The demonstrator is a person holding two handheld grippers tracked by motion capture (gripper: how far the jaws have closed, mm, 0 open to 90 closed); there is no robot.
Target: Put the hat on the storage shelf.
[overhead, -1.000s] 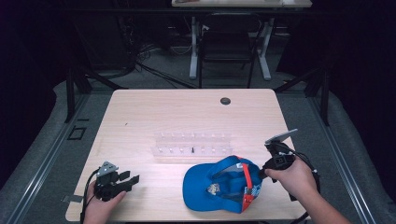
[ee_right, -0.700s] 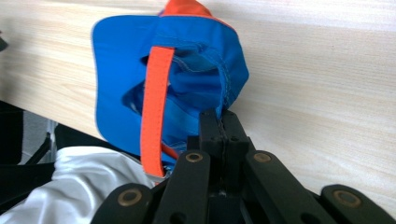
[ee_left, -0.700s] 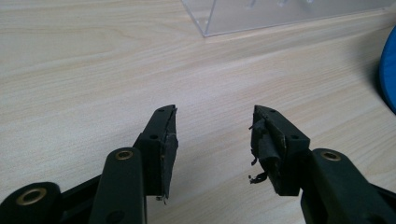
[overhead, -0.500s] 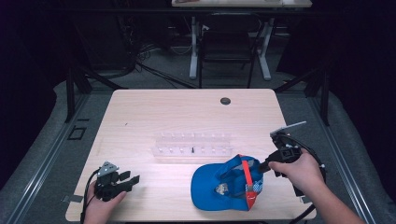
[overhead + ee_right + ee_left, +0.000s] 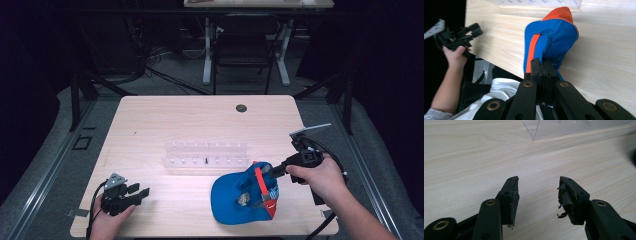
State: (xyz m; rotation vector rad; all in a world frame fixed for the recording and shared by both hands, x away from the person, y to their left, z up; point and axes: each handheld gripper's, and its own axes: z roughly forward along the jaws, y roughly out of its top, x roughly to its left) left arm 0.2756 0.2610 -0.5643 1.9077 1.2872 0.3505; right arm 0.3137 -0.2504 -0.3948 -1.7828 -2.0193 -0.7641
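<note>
While the high view gives me the whole layout, with the blue cap (image 5: pixel 243 194) lying near the front right of the wooden table (image 5: pixel 200 125) and the clear plastic rack (image 5: pixel 206 155) just behind it, it cannot tell me how the jaws stand on the cap. For that I rely on the right gripper view, where my right gripper (image 5: pixel 543 65) has its two black jaws pressed together on the blue fabric at the cap's edge, beside an orange stripe (image 5: pixel 531 51) that runs away from the jaws. From above, the cap lies open side up, its inside showing, with the red-orange strip across its right part and its long axis running roughly left to right; the gripped edge faces my right hand (image 5: pixel 320 175) at the table's right side. The left gripper view shows what the high view only hints at: my left gripper (image 5: pixel 537 195) has its jaws spread wide apart with nothing between them, bare wood beneath, worn padding on the fingertips (image 5: pixel 565 196), and a corner of the clear rack at the top. From above, that gripper sits at the front left corner, well apart from the cap.
</note>
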